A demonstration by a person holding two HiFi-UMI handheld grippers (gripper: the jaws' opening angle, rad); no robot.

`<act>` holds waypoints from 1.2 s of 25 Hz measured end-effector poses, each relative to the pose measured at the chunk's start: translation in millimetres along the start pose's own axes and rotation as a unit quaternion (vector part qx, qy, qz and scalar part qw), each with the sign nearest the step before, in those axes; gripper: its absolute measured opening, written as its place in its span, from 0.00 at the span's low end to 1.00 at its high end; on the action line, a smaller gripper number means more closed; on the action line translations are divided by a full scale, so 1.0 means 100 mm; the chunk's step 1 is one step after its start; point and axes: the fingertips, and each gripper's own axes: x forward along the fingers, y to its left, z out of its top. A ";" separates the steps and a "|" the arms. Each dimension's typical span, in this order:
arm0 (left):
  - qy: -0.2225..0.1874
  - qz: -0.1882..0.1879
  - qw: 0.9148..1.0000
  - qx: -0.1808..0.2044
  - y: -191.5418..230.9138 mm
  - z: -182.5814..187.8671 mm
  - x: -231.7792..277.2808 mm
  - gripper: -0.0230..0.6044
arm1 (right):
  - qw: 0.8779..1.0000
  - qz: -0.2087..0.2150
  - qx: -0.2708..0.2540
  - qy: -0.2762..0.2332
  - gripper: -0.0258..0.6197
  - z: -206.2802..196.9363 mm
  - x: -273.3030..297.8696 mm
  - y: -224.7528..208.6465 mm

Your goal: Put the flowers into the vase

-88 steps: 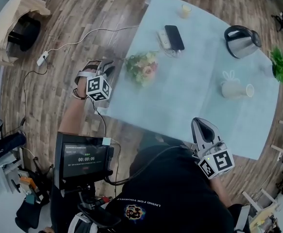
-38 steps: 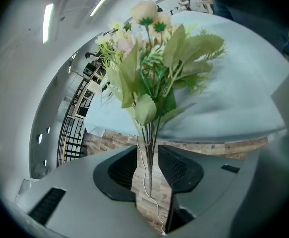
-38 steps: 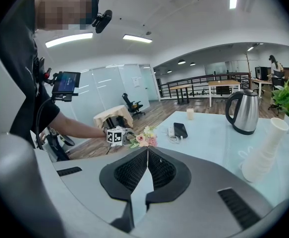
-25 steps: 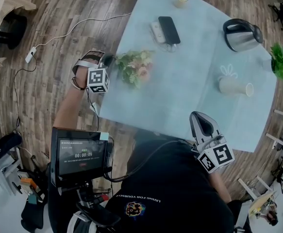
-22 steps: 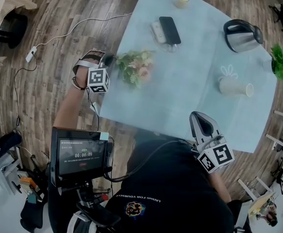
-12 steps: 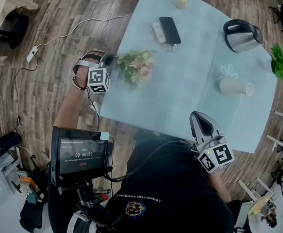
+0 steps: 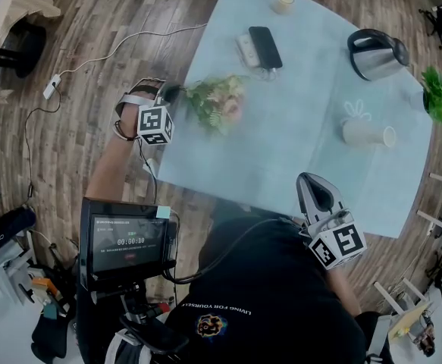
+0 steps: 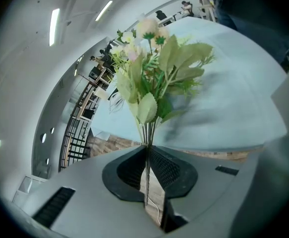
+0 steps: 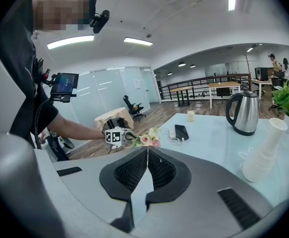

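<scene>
The left gripper [image 7: 172,94], jaws pinched on the stems [image 8: 146,133], has just tipped the flowers [image 7: 217,103] slightly rightward over the left edge of the table [image 7: 281,158], the right gripper [image 7: 309,180] waits pressed together and empty, and the vase [image 7: 366,133] stands well apart at right, so the carry's only beginning.

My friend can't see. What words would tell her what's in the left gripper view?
The left gripper is shut on the thin stems of a bunch of flowers. Their green leaves and pale blooms stand up in front of a light blue table.
</scene>
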 end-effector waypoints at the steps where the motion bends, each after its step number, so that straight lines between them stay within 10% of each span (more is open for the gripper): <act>1: -0.001 0.002 1.000 -0.003 0.01 0.01 0.00 0.09 | 1.000 0.001 0.000 -0.001 0.07 0.00 0.01 0.00; 30: -0.087 0.077 0.983 -0.141 0.23 0.69 -0.52 0.09 | 0.999 0.022 -0.008 -0.037 0.07 -0.02 -0.21 0.09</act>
